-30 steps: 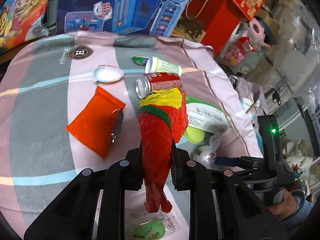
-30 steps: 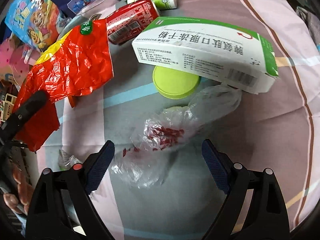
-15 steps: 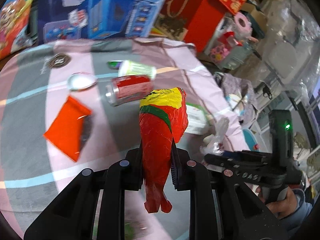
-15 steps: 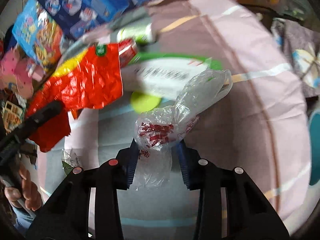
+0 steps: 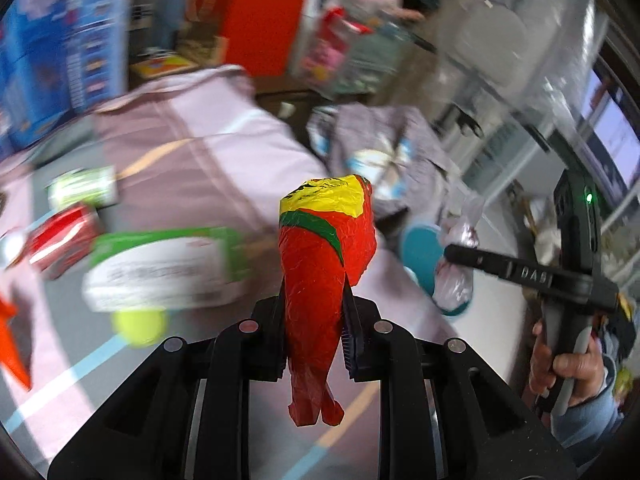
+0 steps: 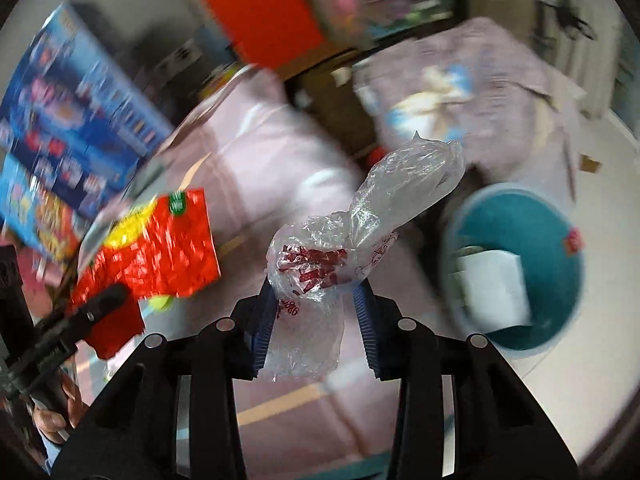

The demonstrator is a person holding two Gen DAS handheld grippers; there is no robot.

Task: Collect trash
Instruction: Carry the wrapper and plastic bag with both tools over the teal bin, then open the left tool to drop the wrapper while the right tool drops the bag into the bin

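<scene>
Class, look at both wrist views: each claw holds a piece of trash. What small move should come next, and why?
Probably carry both on toward the teal bin and stop above its opening. The left claw is shut on the red snack wrapper and the right claw on the clear plastic bag. The bin stands on the floor beyond the bed's edge, not yet under either.

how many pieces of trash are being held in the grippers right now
2: a red snack wrapper clamped in the left gripper, and a clear plastic bag in the right gripper. More litter lies on the bed.
</scene>
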